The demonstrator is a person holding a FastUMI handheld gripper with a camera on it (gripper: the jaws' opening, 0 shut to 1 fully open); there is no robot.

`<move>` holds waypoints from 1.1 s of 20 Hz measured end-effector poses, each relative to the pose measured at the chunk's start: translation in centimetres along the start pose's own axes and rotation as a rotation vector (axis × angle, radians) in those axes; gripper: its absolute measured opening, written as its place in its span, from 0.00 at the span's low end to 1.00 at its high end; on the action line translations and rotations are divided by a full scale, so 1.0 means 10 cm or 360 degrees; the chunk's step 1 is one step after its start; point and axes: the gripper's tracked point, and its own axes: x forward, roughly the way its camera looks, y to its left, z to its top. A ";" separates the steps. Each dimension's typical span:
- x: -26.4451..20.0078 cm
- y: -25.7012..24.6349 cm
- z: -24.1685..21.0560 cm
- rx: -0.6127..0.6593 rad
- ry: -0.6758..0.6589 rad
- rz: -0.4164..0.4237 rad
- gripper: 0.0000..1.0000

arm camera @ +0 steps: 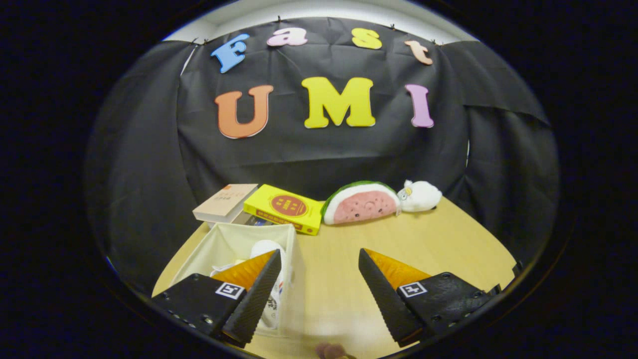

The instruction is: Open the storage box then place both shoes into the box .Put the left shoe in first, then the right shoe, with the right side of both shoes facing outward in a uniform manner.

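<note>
An open cream fabric storage box [234,239] stands on the wooden table, under and just beyond my left finger. A white shoe [266,248] lies inside it, partly hidden by that finger; I cannot tell whether a second shoe is in there. My gripper [319,267] hovers above the table with its fingers wide apart and nothing between them. The left finger is over the box's right wall, the right finger over bare table.
Beyond the box lie a beige book [225,202] and a yellow book [284,207]. A watermelon-slice plush [360,203] and a small white plush [421,195] sit near the back wall. A small dark object [331,350] shows close in, between the fingers' bases.
</note>
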 end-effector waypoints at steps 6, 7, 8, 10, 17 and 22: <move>-0.87 -0.57 0.12 0.0034 -0.0500 -0.0034 0.96; -0.97 -0.63 0.08 0.0023 -0.0543 -0.0020 0.96; -1.05 -0.71 0.02 0.0004 -0.0568 -0.0043 0.96; -1.16 -0.86 -0.15 -0.0040 -0.0568 -0.0077 0.96; -1.43 -1.21 -0.33 -0.0031 -0.0651 -0.0086 0.96; -1.46 -1.41 -0.33 -0.0003 -0.0696 -0.0088 0.96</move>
